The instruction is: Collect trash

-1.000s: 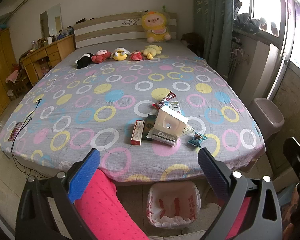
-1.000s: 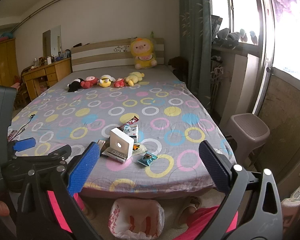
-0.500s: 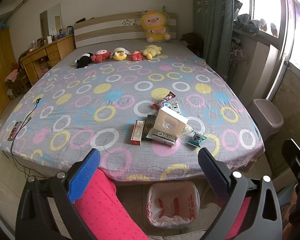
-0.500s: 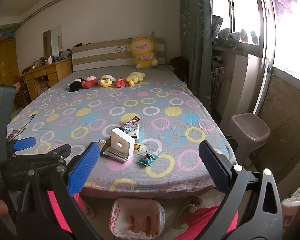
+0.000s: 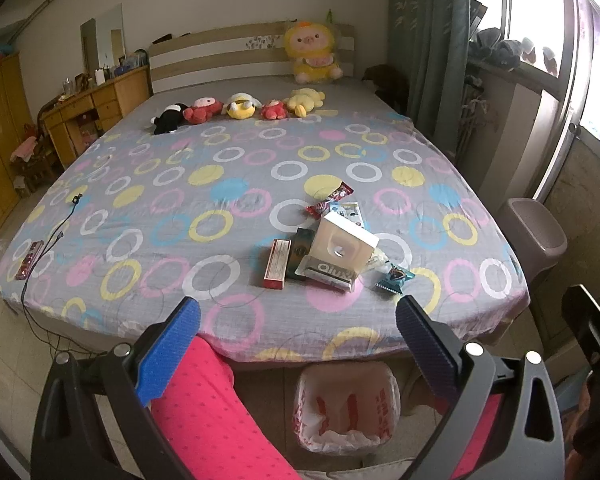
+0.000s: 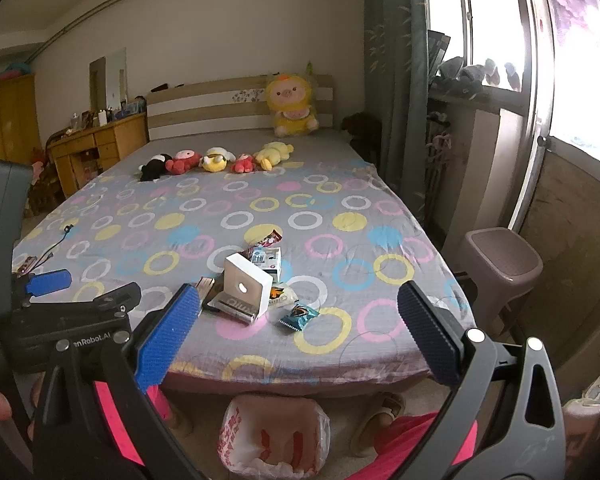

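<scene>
- Left gripper (image 5: 298,344): my jaws spread wide, nothing between them, held above the floor short of the bed's foot edge
- Right gripper (image 6: 298,334): same, spread wide and empty, also short of the bed
- The left one also shows in the right wrist view, low on the left side
- Bed (image 5: 160,208) has a grey sheet printed with coloured rings; the trash sits in one cluster near the foot end, right of centre
- White box (image 5: 346,246) stands tilted, round hole in its face, leaning over a flat grey pack (image 5: 328,276) that lies just in front of it
- Red carton (image 5: 277,263) lies flat on the cluster's left, a dark green carton (image 5: 300,242) touching it on the right
- Teal wrapper (image 5: 394,280) lies apart on the right, nearest the foot edge
- Red snack wrapper (image 5: 332,200) and a small printed box (image 5: 350,212) lie behind the white box, toward the headboard
- Bin (image 5: 346,408) lined with a white and red bag stands on the floor at the foot of the bed, below the cluster; looks empty from the left wrist view
- My pink trouser legs (image 5: 208,412) show either side of the bin
- Soft toys (image 5: 240,106) in a row near the headboard, well apart from the trash
- Brown stool (image 6: 500,256) beside the bed's right side, by the window
</scene>
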{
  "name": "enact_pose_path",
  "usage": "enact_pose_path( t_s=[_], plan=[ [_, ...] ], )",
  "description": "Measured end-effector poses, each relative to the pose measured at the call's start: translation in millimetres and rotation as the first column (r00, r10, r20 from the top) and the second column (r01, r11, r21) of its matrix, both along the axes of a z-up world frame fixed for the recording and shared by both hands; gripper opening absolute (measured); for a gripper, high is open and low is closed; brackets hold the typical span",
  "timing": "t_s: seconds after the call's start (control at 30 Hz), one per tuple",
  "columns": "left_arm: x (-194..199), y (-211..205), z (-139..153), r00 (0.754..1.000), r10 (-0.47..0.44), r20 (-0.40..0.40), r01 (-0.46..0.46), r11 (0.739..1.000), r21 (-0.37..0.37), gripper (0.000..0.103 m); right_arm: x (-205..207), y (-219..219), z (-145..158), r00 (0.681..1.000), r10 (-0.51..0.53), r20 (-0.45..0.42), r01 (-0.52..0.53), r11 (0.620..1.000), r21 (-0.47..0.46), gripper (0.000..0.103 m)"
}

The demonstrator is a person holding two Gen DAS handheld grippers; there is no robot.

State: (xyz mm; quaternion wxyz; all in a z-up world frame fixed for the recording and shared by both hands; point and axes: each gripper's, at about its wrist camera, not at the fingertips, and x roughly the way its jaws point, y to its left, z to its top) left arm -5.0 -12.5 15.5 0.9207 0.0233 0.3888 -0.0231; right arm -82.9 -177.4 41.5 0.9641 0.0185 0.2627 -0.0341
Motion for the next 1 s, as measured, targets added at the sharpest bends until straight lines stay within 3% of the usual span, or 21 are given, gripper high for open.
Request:
enact_pose_path(
  t_s=[0.37, 0.67, 0.8, 1.0],
  plan=[
    [24.3, 23.9, -0.4, 0.998, -0.018, -0.058, 0.015, 0.999, -0.048, 0.096, 9.7, -0.5, -10.5, 0.998, 0.06, -0.007, -0.06, 0.998, 0.02, 0.097],
    [76.1, 50.1, -1.0, 0.994, -0.003, -0.114, -0.003, 0.999, -0.046, 0.096, 37.5, -9.7, -19.4, 0.995, 0.102, -0.023, -0.103, 0.991, -0.085, 0.097],
    [101.4, 53.0, -16.7, 0.986, -0.032, -0.166, 0.023, 0.998, -0.051, 0.096, 60.7, -13.8, -34.5, 0.983, 0.159, -0.095, -0.169, 0.979, -0.115, 0.097],
    [139.1, 61.0, -51.2, 0.956, -0.062, -0.286, 0.032, 0.994, -0.107, 0.096, 95.6, -34.7, -54.2, 0.958, 0.221, -0.184, -0.23, 0.973, -0.031, 0.097]
  ],
)
